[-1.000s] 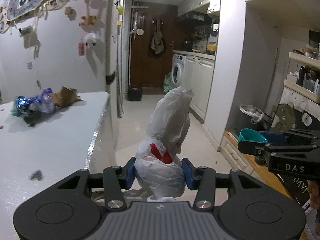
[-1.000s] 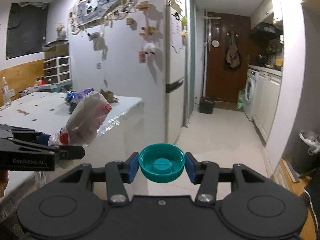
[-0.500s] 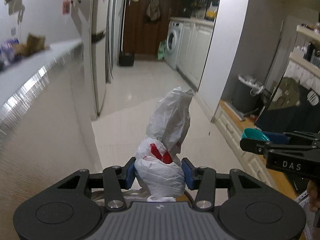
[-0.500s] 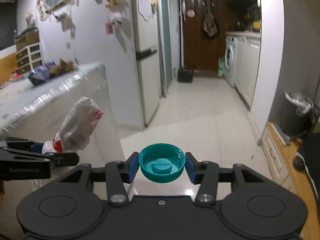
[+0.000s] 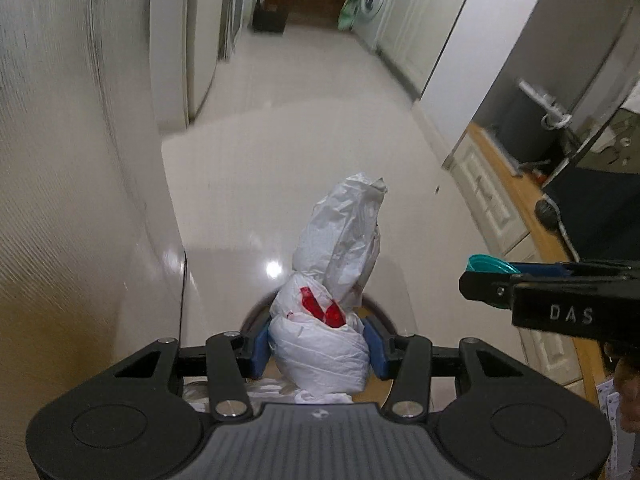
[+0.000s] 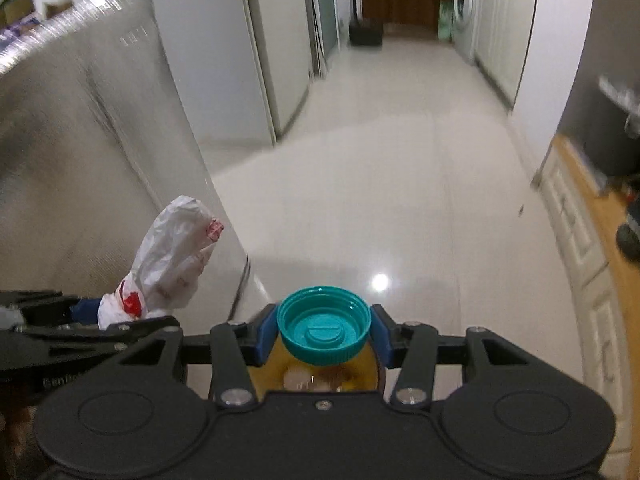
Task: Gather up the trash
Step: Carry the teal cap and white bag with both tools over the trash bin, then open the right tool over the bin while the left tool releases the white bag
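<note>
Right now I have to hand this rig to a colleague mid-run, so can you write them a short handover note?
Left gripper: shut on the white plastic bag, a wadded bag with red print that sticks up between the fingers.
Right gripper: shut on the teal bottle cap, open side up.
Both grippers are tilted down over the glossy floor, beside the counter's side panel. A round container with yellowish contents shows just below the cap; what it is cannot be told.
Done: both pieces of trash picked up.
Left: release both into the bin. More items may remain on the counter, out of clear view.
</note>
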`<state>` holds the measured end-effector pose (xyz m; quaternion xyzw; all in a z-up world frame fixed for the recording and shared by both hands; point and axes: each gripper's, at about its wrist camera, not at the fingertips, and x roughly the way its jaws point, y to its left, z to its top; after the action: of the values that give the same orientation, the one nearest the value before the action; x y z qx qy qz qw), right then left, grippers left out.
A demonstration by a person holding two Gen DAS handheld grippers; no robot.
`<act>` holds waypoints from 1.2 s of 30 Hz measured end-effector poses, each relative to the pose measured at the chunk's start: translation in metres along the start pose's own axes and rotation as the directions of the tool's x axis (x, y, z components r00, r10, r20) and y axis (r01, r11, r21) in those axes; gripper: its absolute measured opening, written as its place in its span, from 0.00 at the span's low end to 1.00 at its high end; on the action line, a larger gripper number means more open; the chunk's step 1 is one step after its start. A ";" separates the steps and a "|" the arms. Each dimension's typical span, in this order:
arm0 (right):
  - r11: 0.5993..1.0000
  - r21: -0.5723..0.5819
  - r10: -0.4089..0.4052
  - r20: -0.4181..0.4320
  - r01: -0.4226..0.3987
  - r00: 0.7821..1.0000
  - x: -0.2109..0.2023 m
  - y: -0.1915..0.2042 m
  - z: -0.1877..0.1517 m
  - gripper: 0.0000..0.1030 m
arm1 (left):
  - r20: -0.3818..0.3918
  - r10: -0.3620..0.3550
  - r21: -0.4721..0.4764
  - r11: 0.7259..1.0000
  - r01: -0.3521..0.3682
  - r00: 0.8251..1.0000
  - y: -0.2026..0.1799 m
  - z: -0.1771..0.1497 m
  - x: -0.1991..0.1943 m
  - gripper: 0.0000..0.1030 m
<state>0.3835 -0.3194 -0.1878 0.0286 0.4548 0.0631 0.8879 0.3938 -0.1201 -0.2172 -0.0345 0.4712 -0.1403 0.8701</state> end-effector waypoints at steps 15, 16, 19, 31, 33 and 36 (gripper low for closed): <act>0.991 0.130 0.050 -0.229 -0.020 0.972 0.128 -0.028 -0.027 0.49 | -0.185 0.005 -0.093 0.995 -0.023 0.983 0.037 -0.029 0.115 0.47; 0.991 0.132 0.050 -0.234 -0.020 0.971 0.134 -0.029 -0.028 0.50 | -0.193 0.004 -0.093 0.995 -0.022 0.981 0.037 -0.032 0.120 0.48; 0.988 0.147 0.071 -0.238 -0.036 0.969 0.147 -0.028 -0.033 0.49 | -0.220 0.002 -0.097 0.995 -0.024 0.975 0.040 -0.037 0.135 0.48; 0.979 0.192 0.112 -0.226 -0.069 0.968 0.172 -0.041 -0.042 0.87 | -0.242 -0.010 -0.115 0.993 -0.018 0.970 0.044 -0.036 0.165 0.48; 0.976 0.205 0.118 -0.228 -0.071 0.966 0.174 -0.046 -0.046 0.97 | -0.234 -0.014 -0.105 0.994 -0.011 0.972 0.043 -0.034 0.169 0.49; 0.971 0.228 0.120 -0.230 -0.066 0.966 0.177 -0.052 -0.050 0.99 | -0.240 -0.011 -0.079 0.997 -0.008 0.971 0.037 -0.031 0.179 0.71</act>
<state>0.4498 -0.3471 -0.3648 0.1395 0.5620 0.0576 0.8133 0.4679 -0.1318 -0.3863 -0.0522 0.5784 -0.1252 0.8044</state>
